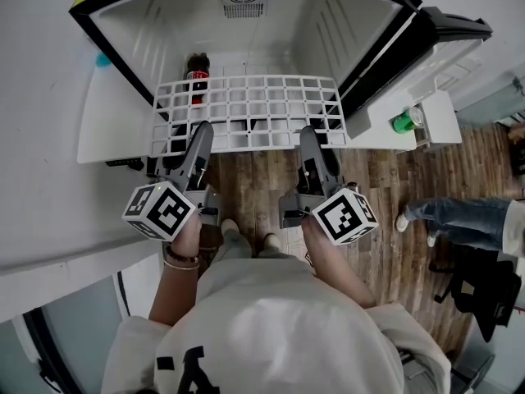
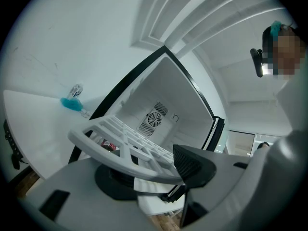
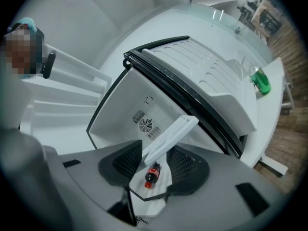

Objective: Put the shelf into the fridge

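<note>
Fingers (image 2: 192, 163): both pairs pinching shelf (image 1: 246, 109) rim | fridge (image 1: 328, 23): open, cola bottle (image 1: 197, 76) inside

The shelf (image 1: 246, 109) hides the lower half of the bottle (image 1: 197, 64) standing in the fridge (image 1: 328, 23), whose top runs off the upper edge, and someone's legs (image 1: 459, 220) are cut by the right edge.

Cola bottle (image 1: 197, 76) with red label, upper centre-left. Green bottle (image 1: 402, 122) right of centre. Blue object (image 1: 102, 59) upper left. Jeans-clad legs (image 1: 451, 220) at right on wood floor (image 1: 385, 195). Black chair (image 1: 480, 290) lower right.
</note>
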{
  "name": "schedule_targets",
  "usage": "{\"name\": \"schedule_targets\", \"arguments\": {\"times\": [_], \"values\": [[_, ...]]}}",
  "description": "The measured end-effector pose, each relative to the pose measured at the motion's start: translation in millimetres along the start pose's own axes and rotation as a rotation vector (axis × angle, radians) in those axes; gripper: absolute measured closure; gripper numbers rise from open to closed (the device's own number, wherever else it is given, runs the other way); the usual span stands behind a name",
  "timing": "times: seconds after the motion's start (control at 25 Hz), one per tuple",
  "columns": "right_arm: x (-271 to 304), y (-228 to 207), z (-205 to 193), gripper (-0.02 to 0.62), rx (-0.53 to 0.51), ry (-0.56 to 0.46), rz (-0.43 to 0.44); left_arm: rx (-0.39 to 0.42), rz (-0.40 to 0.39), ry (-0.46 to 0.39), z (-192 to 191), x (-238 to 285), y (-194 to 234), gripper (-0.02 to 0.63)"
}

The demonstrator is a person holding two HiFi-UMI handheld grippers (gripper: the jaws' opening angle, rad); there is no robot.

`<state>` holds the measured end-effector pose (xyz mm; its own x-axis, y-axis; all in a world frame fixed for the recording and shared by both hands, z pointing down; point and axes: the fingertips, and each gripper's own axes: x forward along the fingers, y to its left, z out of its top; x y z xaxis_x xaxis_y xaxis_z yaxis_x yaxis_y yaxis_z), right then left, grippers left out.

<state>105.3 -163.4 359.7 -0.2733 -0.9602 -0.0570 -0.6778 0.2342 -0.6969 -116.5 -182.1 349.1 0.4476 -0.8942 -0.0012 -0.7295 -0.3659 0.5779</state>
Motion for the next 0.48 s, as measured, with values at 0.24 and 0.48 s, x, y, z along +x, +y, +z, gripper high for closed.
{"name": "schedule_targets", "arguments": {"times": [0.24, 0.48], "values": [[2.0, 0.3, 0.9, 0.433, 0.002, -0.001, -0.003, -0.001, -0.003, 0.006, 1.2, 2.6, 0.7, 0.390], [6.7, -1.9, 1.2, 0.433, 0.004, 0.000, -0.010, -0.001, -0.002, 0.010, 0.7, 6.5, 3.1, 0.390]]}}
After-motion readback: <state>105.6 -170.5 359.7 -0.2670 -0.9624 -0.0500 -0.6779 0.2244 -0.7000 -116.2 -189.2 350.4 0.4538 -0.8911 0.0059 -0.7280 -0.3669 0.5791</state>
